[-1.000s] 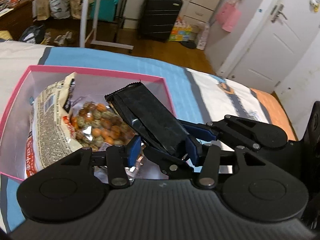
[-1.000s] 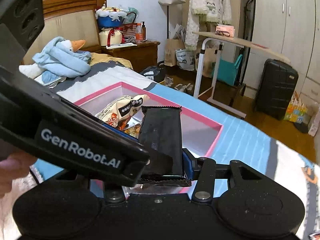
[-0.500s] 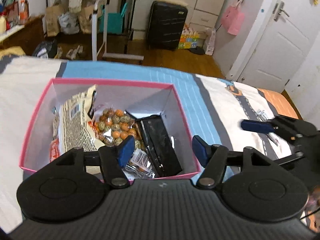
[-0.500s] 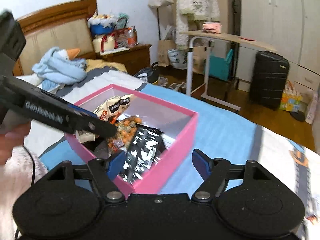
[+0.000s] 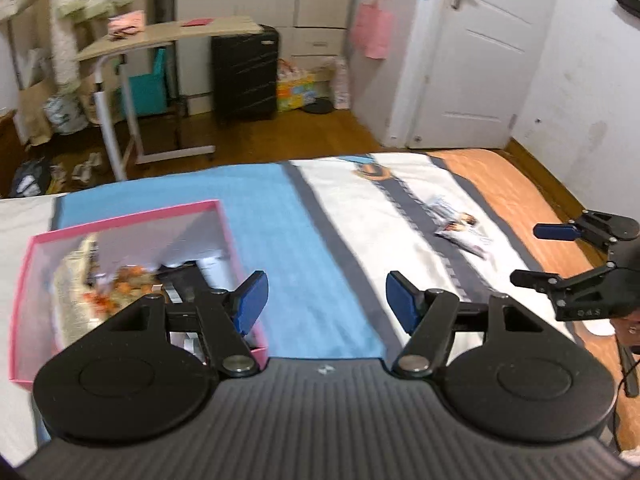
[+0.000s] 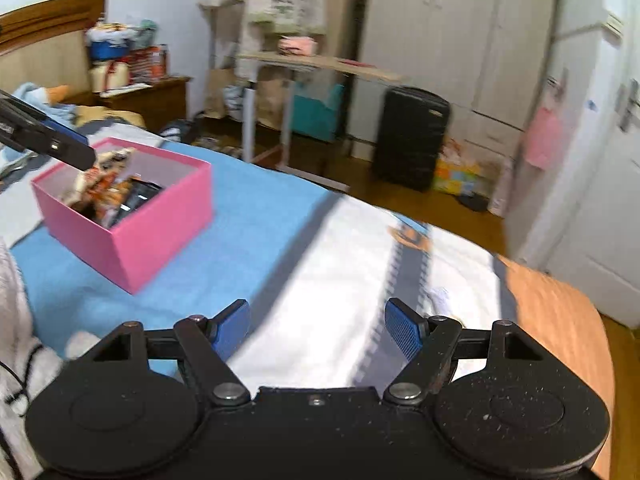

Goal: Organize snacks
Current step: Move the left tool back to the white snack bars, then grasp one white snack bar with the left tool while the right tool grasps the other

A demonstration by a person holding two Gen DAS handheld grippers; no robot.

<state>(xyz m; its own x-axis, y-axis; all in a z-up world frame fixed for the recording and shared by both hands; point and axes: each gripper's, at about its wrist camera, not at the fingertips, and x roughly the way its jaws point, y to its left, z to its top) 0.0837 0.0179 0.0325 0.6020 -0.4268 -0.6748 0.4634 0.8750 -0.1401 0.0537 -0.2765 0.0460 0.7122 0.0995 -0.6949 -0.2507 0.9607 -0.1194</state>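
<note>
A pink box [image 5: 120, 220] stands on the bed at the left and holds a bag of mixed nuts [image 5: 120, 292] and a black packet [image 5: 184, 276]. My left gripper [image 5: 324, 292] is open and empty over the blue stripe, just right of the box. One small snack packet [image 5: 460, 228] lies loose on the white stripe. Beyond it, at the right edge, my right gripper [image 5: 540, 256] is open. In the right wrist view, the right gripper [image 6: 316, 320] hangs empty over the white sheet, with the pink box [image 6: 160, 232] far to its left and the left gripper's finger [image 6: 60, 146] above the box.
The bedsheet runs in blue [image 5: 280, 220], white and orange [image 5: 500, 184] stripes up to the bed's far edge. Past that edge are a wooden floor, a rolling side table [image 5: 168, 36], a black suitcase [image 5: 244, 76] and a white door [image 5: 480, 52]. A light sleeve [image 6: 12, 320] shows at the lower left.
Both grippers were shut on the black packet over the box; they opened and it now lies inside. Both have since swung right, away from the box, the right one farther.
</note>
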